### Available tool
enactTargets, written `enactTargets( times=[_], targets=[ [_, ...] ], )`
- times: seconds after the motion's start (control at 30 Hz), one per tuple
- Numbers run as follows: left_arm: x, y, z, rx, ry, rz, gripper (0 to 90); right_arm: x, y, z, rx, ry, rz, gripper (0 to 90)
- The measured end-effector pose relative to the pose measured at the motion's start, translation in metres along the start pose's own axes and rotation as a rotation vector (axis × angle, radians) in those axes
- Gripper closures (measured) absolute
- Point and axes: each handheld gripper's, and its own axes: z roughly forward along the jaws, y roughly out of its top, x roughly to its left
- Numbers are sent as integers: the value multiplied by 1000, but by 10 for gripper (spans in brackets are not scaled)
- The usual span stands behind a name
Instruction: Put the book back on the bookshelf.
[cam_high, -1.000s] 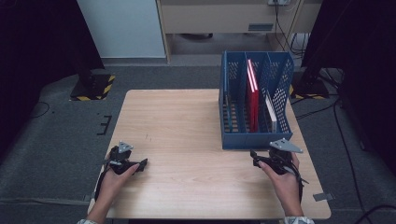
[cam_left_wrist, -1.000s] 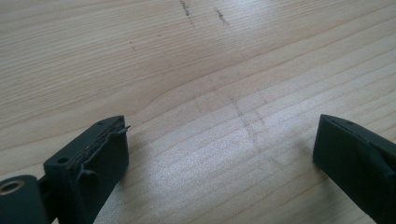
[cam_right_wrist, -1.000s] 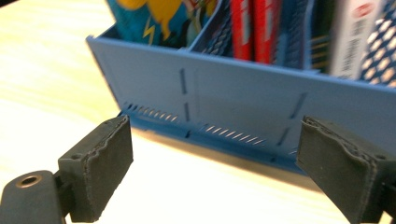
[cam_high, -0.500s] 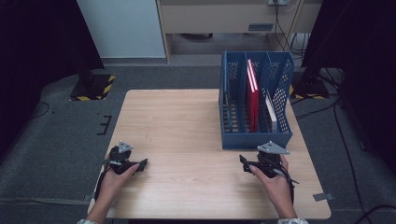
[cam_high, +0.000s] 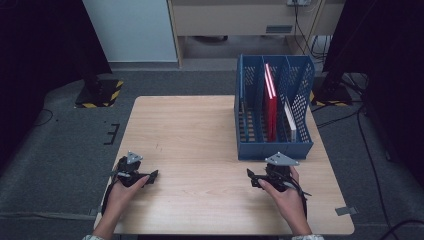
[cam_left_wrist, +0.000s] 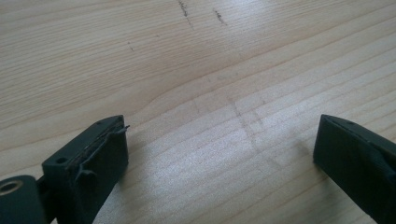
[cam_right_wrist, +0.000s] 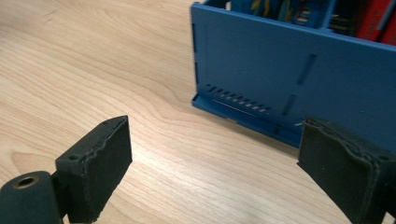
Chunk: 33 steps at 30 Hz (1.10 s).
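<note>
The blue file rack (cam_high: 274, 116) stands at about two o'clock on the wooden table (cam_high: 200, 130), holding a red book (cam_high: 270, 102) upright in a middle slot and a white one (cam_high: 290, 122) to its right. The right gripper (cam_high: 255, 178) sits just in front of the rack's front wall (cam_right_wrist: 299, 84), at five o'clock on the table, jaws wide and empty. The left gripper (cam_high: 150, 176) rests at seven o'clock, well apart from the rack, jaws also wide with bare wood between them (cam_left_wrist: 219, 140).

The likely risk: a jaw catching the rack's low front lip and shoving the light rack backward, or tipping the books. Grey carpet (cam_high: 60, 150) surrounds the table; a cabinet (cam_high: 225, 20) and cables (cam_high: 305, 25) lie beyond.
</note>
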Motion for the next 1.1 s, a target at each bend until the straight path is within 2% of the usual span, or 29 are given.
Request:
enactTargets(
  times=[1.1],
  targets=[
    [0,-1,0,-4,-2,1,12,56,15,28,45,99,-91,96]
  ],
)
